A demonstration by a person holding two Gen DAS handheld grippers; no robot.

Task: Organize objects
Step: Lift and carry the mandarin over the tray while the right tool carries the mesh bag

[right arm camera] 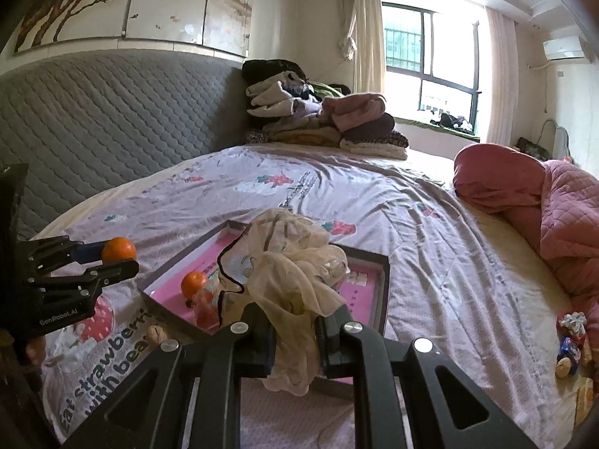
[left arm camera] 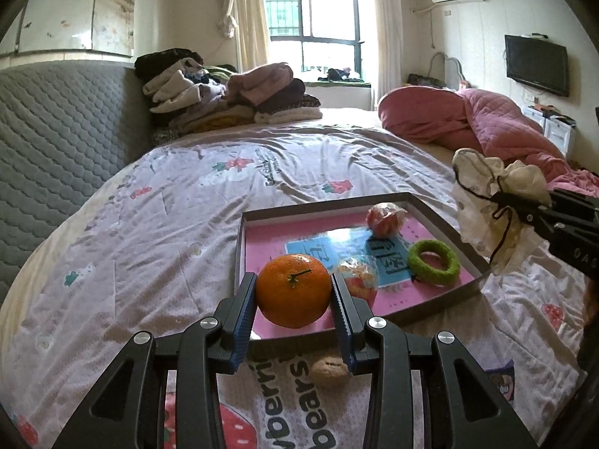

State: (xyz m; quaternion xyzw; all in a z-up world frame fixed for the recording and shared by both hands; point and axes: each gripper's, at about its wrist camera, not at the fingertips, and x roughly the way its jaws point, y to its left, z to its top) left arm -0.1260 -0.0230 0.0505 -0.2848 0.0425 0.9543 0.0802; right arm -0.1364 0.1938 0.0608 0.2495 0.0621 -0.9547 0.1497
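My left gripper (left arm camera: pixel 294 299) is shut on an orange mandarin (left arm camera: pixel 294 292) and holds it just above the near corner of a pink-bottomed tray (left arm camera: pixel 239 247) on the bed. From the right wrist view the same gripper (right arm camera: pixel 125 258) and mandarin (right arm camera: pixel 119 250) hang at the left. My right gripper (right arm camera: pixel 295 333) is shut on a crumpled cream sheer cloth (right arm camera: pixel 295 273), held over the tray (right arm camera: pixel 385 288). It shows at the right (left arm camera: pixel 520 213) with the cloth (left arm camera: pixel 483 202). In the tray lie a green ring (left arm camera: pixel 434 267), a wrapped red item (left arm camera: pixel 385 219), a wrapped snack (left arm camera: pixel 355 280) and another orange fruit (right arm camera: pixel 194 283).
A walnut (left arm camera: pixel 329 372) lies on the strawberry-print bedsheet just in front of the tray. Folded clothes (left arm camera: pixel 232 93) are stacked at the head of the bed by the grey headboard (left arm camera: pixel 63 131). A pink quilt (left arm camera: pixel 486 123) is heaped on the right. Small sweets (right arm camera: pixel 569 336) lie near it.
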